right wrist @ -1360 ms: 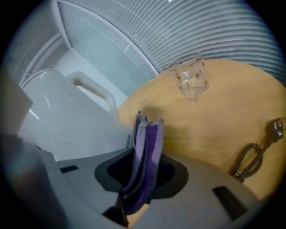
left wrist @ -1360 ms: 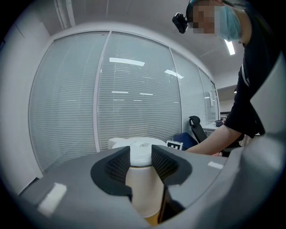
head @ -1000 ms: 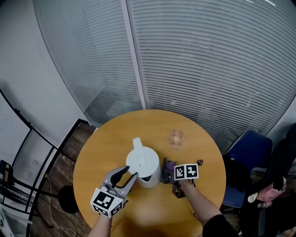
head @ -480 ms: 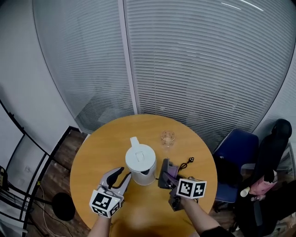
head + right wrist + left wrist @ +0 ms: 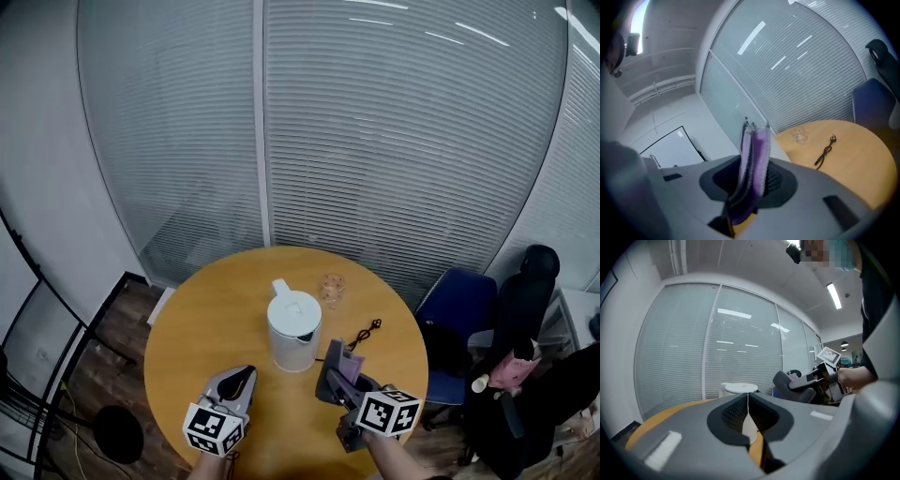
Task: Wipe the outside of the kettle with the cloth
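The right gripper (image 5: 333, 361) is clamped on a folded purple cloth (image 5: 756, 154), which stands up out of its jaws. The upright white plastic kettle (image 5: 294, 330) lies just ahead of it and a little to the left, near the cloth but not touching it. The kettle's long axis is vertical and its spout faces away from the person, so the near right wall is the side the cloth would meet first. The left gripper (image 5: 748, 401) hangs further back on the kettle's left, its jaws pressed together with nothing between them. That makes the right gripper the nearer one, and the one fitted to wipe. All this is over the round wooden table (image 5: 197, 319), where a clear drinking glass (image 5: 331, 286) and a loose black cord (image 5: 364, 331) lie beyond. A second ago the left jaws stood wide beside the kettle's body; they have just been closing on nothing and have drawn back, while the right gripper has lifted the cloth off the table.
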Demonstrator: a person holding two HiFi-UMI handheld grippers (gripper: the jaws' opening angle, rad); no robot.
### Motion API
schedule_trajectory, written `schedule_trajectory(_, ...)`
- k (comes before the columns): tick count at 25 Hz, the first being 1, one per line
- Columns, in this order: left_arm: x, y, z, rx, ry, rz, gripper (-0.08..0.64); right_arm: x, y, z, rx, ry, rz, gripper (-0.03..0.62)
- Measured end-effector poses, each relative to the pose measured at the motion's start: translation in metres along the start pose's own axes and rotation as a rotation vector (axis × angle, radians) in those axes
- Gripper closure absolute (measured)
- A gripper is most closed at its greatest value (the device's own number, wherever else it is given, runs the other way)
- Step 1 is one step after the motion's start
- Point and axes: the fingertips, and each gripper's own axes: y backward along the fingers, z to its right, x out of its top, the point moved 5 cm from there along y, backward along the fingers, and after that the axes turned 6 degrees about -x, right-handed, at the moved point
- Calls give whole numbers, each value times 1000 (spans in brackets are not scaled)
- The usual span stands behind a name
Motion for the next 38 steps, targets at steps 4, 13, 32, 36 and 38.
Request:
schedule_trajectory(4,-8,33,3,0,29,0,549,-24,17,-22,-23,-37,25,497)
schedule_trajectory(13,-28,97,13,-43,49,-3,549,-71,48,-67,-78,-51,68,497)
schedule_trajectory(32,-59,175,35,-204,49,-25,549,-155,90,-128,-171,-91,124,497)
schedule_trajectory(36,-64,182,35,-218,51,-31,549,-169,90,-133,-185,-99,113,497)
schedule_trajectory(38,-66,185,33,-220,53,-33,549,-174,91,-134,-193,-104,111,497)
